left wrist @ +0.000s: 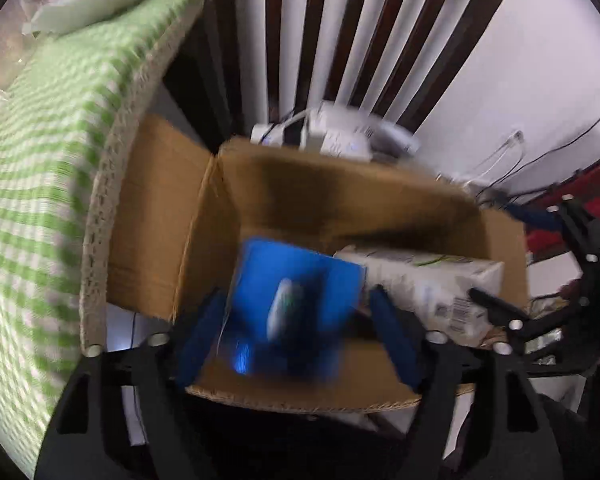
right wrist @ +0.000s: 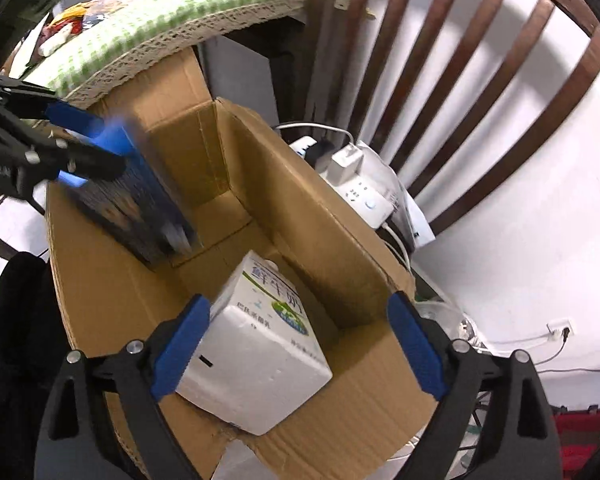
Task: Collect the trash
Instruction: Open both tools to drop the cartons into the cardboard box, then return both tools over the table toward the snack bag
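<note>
From the left wrist, the left gripper (left wrist: 296, 332) points down into an open cardboard box (left wrist: 340, 196), which serves as the trash bin. A blurred blue packet (left wrist: 292, 300) sits between its spread jaws; whether the pads touch it cannot be told.

From the right wrist, the right gripper (right wrist: 300, 344) hangs wide open over a white milk carton (right wrist: 260, 344) lying free on the box floor, apparently let go. The blue packet (right wrist: 140, 196) is tilting into the box's far corner.
</note>
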Tool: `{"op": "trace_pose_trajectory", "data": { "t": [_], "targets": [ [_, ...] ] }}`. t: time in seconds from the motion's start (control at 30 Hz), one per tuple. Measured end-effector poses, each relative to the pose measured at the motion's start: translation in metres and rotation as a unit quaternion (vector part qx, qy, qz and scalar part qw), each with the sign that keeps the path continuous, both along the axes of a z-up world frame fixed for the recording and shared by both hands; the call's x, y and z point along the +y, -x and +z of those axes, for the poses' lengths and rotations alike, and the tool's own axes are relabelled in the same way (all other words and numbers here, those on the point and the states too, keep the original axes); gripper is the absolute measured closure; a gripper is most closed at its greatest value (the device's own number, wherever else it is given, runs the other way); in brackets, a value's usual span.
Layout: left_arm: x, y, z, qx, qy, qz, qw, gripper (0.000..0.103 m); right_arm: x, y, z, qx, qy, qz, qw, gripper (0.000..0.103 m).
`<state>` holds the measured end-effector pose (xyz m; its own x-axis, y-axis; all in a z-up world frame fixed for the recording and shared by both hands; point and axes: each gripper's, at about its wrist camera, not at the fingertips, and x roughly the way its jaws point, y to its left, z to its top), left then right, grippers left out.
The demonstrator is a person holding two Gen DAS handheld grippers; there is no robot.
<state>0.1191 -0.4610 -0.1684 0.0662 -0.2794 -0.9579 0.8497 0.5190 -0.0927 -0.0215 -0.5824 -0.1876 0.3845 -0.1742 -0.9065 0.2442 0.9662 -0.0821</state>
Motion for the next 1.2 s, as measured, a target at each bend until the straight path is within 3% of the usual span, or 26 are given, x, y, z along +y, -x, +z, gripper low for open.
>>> {"op": "trace_pose_trajectory", "data": {
  "t": [0.3,0.47,0.63,0.73,0.97,1.2],
  "targets": [
    [0.003,-0.008,0.017,-0.02,0.029,0.014,0.9993,0.021,-0.006,-0.007,0.004,-0.009,0.004,-0.01,1.0,0.015],
    [0.02,-0.018,0.042,-0.05,0.056,0.037,0.9965,0.021,0.0,-0.017,0.034,-0.04,0.028,-0.008,0.999,0.015],
    [0.047,-0.03,0.085,-0.083,0.103,0.064,0.9892,0.021,0.021,-0.036,0.077,-0.087,0.061,0.015,0.994,0.014],
    [0.072,-0.037,0.113,-0.122,0.134,0.085,0.9799,0.021,0.036,-0.05,0.099,-0.118,0.08,0.027,0.989,0.011],
    [0.142,-0.058,0.148,-0.194,0.158,0.152,0.9561,0.017,0.081,-0.091,0.134,-0.182,0.09,0.061,0.977,0.011],
    [0.229,-0.083,0.175,-0.245,0.184,0.245,0.9198,0.017,0.143,-0.14,0.164,-0.229,0.119,0.099,0.961,0.007]
  ]
}}
